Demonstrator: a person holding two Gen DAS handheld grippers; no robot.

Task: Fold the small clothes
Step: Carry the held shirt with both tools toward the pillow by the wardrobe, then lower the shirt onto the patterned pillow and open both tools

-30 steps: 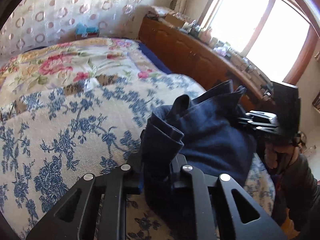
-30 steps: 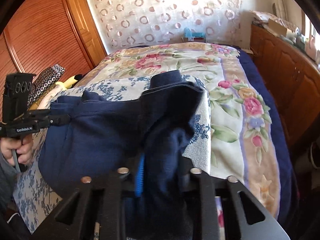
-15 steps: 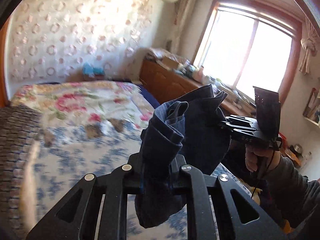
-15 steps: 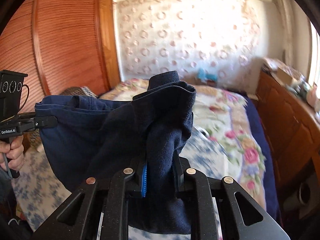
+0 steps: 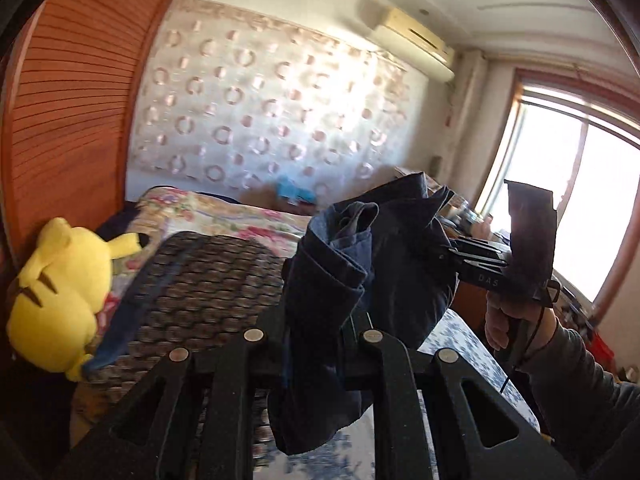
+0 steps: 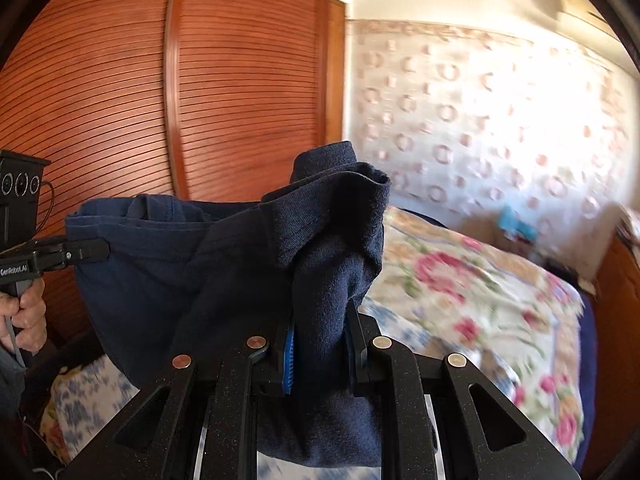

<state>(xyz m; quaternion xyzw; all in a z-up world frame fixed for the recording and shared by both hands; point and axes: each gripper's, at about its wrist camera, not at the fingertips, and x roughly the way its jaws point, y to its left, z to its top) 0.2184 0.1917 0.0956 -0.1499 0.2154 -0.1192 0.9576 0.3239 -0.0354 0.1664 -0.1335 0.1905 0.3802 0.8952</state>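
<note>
A small dark navy garment [image 5: 384, 256] hangs in the air above the bed, stretched between my two grippers. My left gripper [image 5: 316, 332] is shut on one bunched end of it. My right gripper [image 6: 320, 344] is shut on the other end, the cloth [image 6: 224, 264] sagging between them. In the left wrist view the right gripper [image 5: 452, 250] bites the cloth from the right; in the right wrist view the left gripper [image 6: 104, 249] bites it from the left. Most of the fingertips are hidden by fabric.
Below lies a bed with a floral quilt [image 6: 480, 280]. A yellow plush toy [image 5: 60, 292] and a dark woven pillow [image 5: 200, 280] lie at its left side. A slatted wooden wardrobe [image 6: 200, 100] stands left, a window [image 5: 572, 208] right.
Both grippers have lifted the garment up off the bed, and both views have tilted upward and swung left toward the wardrobe and wall. Both stay shut on the cloth.
</note>
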